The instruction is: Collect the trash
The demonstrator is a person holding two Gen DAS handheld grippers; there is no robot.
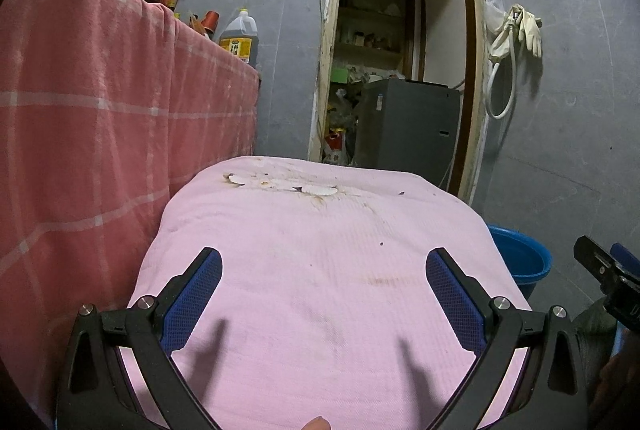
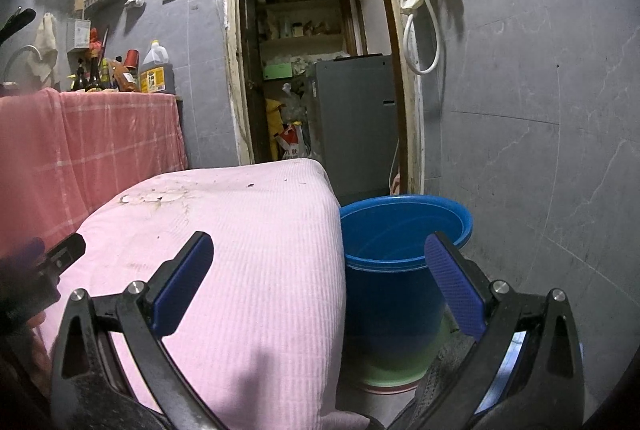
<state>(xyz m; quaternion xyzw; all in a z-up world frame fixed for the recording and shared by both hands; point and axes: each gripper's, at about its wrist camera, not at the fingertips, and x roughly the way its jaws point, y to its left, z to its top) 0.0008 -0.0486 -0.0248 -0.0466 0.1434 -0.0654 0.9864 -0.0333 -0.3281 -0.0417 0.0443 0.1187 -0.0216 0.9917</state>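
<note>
A low table under a pink cloth (image 1: 320, 270) fills the left wrist view. Pale flat scraps of trash (image 1: 280, 184) lie near its far edge, with small dark crumbs (image 1: 381, 243) around; the scraps also show in the right wrist view (image 2: 156, 196). My left gripper (image 1: 323, 262) is open and empty above the near half of the cloth. My right gripper (image 2: 318, 248) is open and empty, over the table's right edge and beside a blue bucket (image 2: 400, 250). The bucket (image 1: 520, 262) stands on the floor right of the table.
A counter draped in red checked cloth (image 1: 100, 102) stands left, with an oil jug (image 1: 240, 38) and bottles on top. An open doorway (image 1: 400, 50) behind leads to a cluttered storeroom with a grey appliance (image 1: 408, 126). Gloves and a hose (image 1: 516, 34) hang on the grey wall.
</note>
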